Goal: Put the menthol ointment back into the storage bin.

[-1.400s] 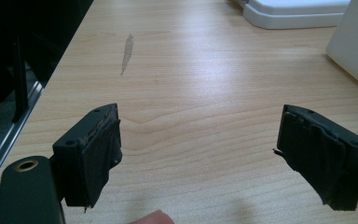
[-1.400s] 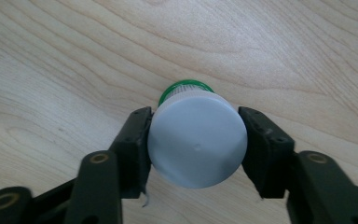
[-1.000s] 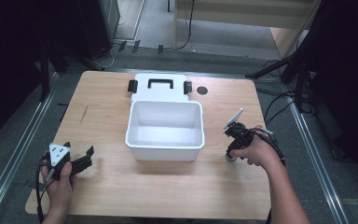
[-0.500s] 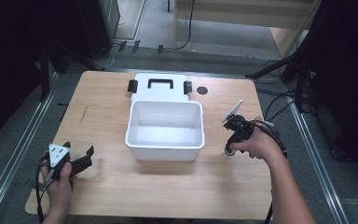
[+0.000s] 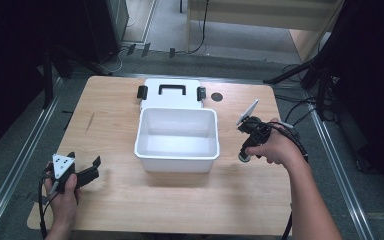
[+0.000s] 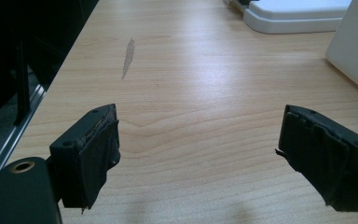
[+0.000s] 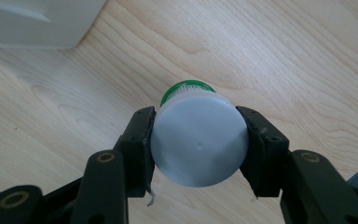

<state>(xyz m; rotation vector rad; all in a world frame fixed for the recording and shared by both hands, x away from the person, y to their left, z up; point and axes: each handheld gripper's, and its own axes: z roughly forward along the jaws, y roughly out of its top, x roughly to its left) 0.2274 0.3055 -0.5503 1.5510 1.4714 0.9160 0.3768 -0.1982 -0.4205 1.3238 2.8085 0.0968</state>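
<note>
A small bottle (image 7: 199,140) with a grey-white cap and a green body hangs above the wood, clamped between the two jaws of my right gripper (image 7: 198,142). From above, that right gripper (image 5: 246,150) points down just right of the white bin (image 5: 177,150), with the bottle (image 5: 243,158) at its lower end. Near the table's front left, my left gripper (image 5: 87,169) rests open in a hand. Its jaws stand wide apart over bare wood in the left gripper view, left gripper (image 6: 196,149) holding nothing.
The bin's white lid (image 5: 170,93) with a black handle and black clips lies flat behind it. A dark round hole (image 5: 217,97) marks the table to the lid's right. Cables trail off the right edge. Metal rails run along both table sides.
My right gripper has risen with the bottle, lifting it off the table beside the bin. The left gripper has stayed put.
</note>
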